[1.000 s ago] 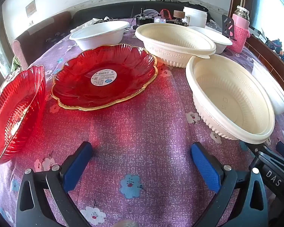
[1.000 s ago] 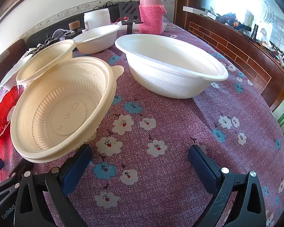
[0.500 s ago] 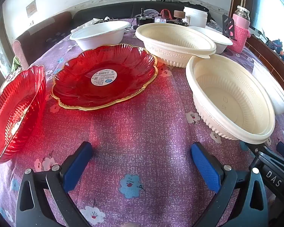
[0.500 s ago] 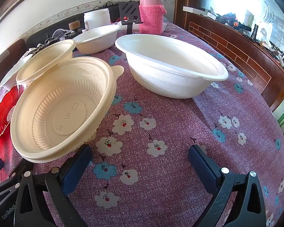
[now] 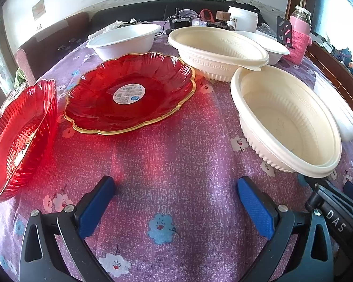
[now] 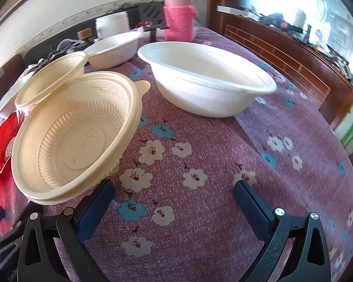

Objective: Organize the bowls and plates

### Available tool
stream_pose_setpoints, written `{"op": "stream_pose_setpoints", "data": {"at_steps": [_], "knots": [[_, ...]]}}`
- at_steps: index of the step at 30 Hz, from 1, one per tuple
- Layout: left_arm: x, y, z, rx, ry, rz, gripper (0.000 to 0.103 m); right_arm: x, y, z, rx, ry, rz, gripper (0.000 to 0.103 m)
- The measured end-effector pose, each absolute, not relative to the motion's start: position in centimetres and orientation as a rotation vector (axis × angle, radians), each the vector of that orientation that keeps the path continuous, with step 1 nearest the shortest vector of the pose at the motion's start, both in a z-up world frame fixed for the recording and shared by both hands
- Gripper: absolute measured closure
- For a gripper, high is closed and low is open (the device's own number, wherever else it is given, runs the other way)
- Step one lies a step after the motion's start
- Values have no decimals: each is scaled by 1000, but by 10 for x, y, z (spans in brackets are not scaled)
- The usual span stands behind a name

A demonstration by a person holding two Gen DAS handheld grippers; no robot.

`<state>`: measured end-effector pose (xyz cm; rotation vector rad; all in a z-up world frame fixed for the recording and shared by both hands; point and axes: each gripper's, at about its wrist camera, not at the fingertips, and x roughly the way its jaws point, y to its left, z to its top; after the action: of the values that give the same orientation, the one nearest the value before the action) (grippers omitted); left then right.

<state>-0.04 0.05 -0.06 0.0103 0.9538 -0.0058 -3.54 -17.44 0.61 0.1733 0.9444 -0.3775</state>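
Observation:
Two red glass plates lie on the purple flowered cloth: one (image 5: 129, 96) ahead of my left gripper, one (image 5: 18, 138) at the far left. A cream ribbed bowl (image 5: 287, 119) sits right of my left gripper (image 5: 176, 188) and left of my right gripper (image 6: 174, 188), where it also shows (image 6: 77, 138). A second cream bowl (image 5: 218, 47) stands behind it. White bowls stand at the back left (image 5: 124, 40), back right (image 5: 266, 44) and ahead of my right gripper (image 6: 207, 82). Both grippers are open and empty, low over the cloth.
A pink flask (image 6: 178, 18), a white jar (image 6: 113, 23) and a black stand (image 6: 153, 16) sit at the table's far edge with small clutter. A wooden rail (image 6: 282, 54) runs along the right. Bare cloth (image 6: 223, 155) lies between my right fingers.
The left view is unchanged. The right gripper has shifted slightly, with the scene sliding a little and blurring at the right.

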Motion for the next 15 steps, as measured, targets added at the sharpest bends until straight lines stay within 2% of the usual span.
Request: {"op": "stream_pose_setpoints", "data": {"at_steps": [15], "knots": [[-3, 0, 2, 37, 981, -56, 0, -36, -176, 8, 150, 961, -320, 1]]}}
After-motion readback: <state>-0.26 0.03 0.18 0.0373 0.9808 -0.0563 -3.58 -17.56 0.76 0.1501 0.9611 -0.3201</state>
